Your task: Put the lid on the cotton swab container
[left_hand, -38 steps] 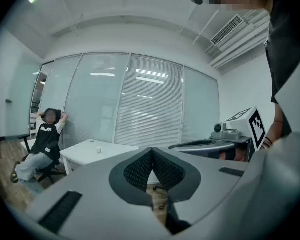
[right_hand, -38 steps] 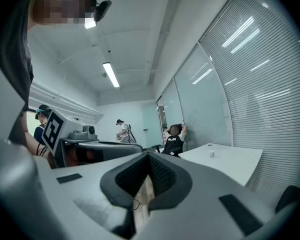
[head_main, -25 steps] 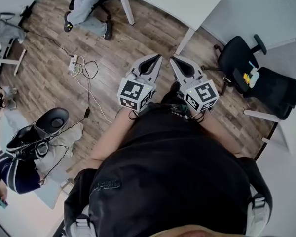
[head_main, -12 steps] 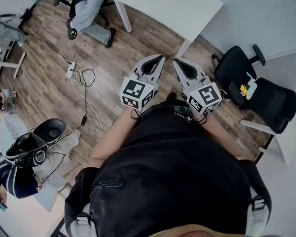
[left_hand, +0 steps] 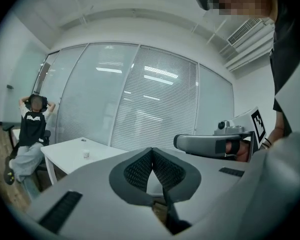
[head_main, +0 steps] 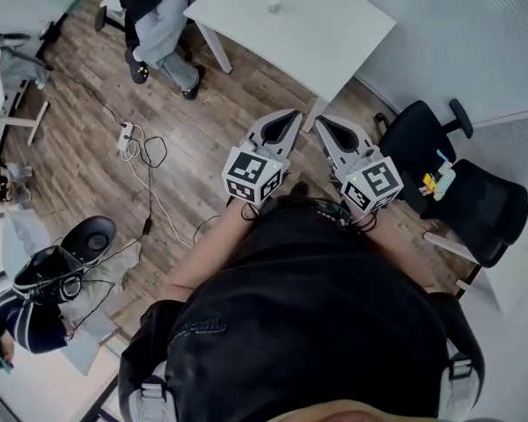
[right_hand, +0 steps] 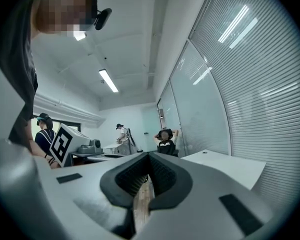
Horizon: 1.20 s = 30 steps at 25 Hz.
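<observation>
A small white container (head_main: 274, 6) stands on a white table (head_main: 326, 42) ahead of me, too small to make out in detail. In the left gripper view the container (left_hand: 86, 154) sits on the table (left_hand: 65, 156) at the lower left. My left gripper (head_main: 295, 114) is shut and empty, held level above the floor short of the table. Beside it my right gripper (head_main: 321, 121) is also shut with nothing in it. The left gripper's (left_hand: 152, 150) pads meet, and so do those of the right gripper (right_hand: 148, 156). No lid can be told apart.
Black office chairs (head_main: 422, 112) (head_main: 484, 205) stand to the right, one with small items on its seat. A person (head_main: 154, 11) sits at the table's left end. A power strip and cables (head_main: 132, 134) lie on the wood floor. Another person (head_main: 31, 319) is at the lower left.
I have moved toward the white table: more of it and the small container have come into view at the top. Both grippers advanced together, still shut and side by side.
</observation>
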Each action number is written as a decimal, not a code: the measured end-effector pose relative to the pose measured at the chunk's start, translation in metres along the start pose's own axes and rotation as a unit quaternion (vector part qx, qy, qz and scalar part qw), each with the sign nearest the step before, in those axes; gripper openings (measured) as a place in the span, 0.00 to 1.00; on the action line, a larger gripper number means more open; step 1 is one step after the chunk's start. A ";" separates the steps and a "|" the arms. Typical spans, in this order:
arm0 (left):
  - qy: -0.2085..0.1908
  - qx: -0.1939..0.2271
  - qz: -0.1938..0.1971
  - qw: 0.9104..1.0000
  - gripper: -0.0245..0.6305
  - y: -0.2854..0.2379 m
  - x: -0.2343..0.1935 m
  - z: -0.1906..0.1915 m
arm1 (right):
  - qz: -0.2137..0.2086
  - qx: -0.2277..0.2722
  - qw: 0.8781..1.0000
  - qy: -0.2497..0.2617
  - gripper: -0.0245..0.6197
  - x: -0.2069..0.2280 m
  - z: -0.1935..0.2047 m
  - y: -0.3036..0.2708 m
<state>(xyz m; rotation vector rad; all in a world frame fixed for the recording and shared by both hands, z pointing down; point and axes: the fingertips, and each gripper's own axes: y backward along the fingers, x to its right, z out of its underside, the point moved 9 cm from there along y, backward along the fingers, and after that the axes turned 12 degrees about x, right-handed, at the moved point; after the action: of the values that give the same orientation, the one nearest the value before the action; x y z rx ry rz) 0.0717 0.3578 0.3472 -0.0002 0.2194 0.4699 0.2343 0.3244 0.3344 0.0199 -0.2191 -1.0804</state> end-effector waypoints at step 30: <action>-0.036 -0.007 0.047 0.998 0.06 -0.044 -0.166 -0.061 | 0.039 0.024 0.999 -0.004 0.07 0.036 0.002 -0.168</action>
<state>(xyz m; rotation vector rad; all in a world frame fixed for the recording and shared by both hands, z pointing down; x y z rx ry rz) -0.0652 0.2413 0.3201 0.0138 0.1449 0.5640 0.1033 0.2134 0.3218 0.0492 -0.2516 -0.9974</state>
